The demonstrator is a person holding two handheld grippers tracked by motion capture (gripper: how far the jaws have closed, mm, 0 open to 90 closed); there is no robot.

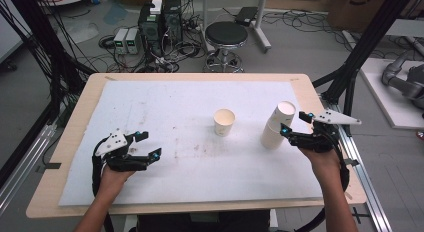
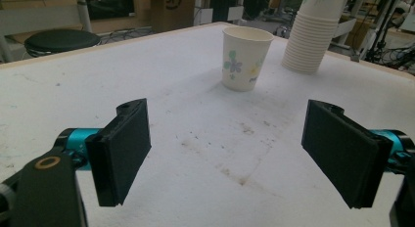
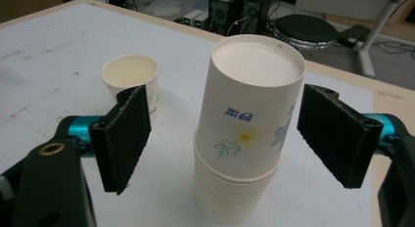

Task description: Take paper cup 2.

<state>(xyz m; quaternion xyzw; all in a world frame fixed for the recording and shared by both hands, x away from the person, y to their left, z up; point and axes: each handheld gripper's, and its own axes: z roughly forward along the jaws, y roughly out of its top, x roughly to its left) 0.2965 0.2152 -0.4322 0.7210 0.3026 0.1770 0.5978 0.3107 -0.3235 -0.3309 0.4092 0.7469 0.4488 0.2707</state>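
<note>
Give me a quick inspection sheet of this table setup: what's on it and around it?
Surface: white mat on a wooden table, lightly stained.
Job's things: upside-down cup stack; single paper cup upright, apart from it.
Clutter: nothing seen.
Grippers: left gripper open over bare mat; right gripper open, jaws either side of the stack, not touching.
Cables: tangled on the floor beyond the table.
Surroundings: black stool, computer towers.
</note>
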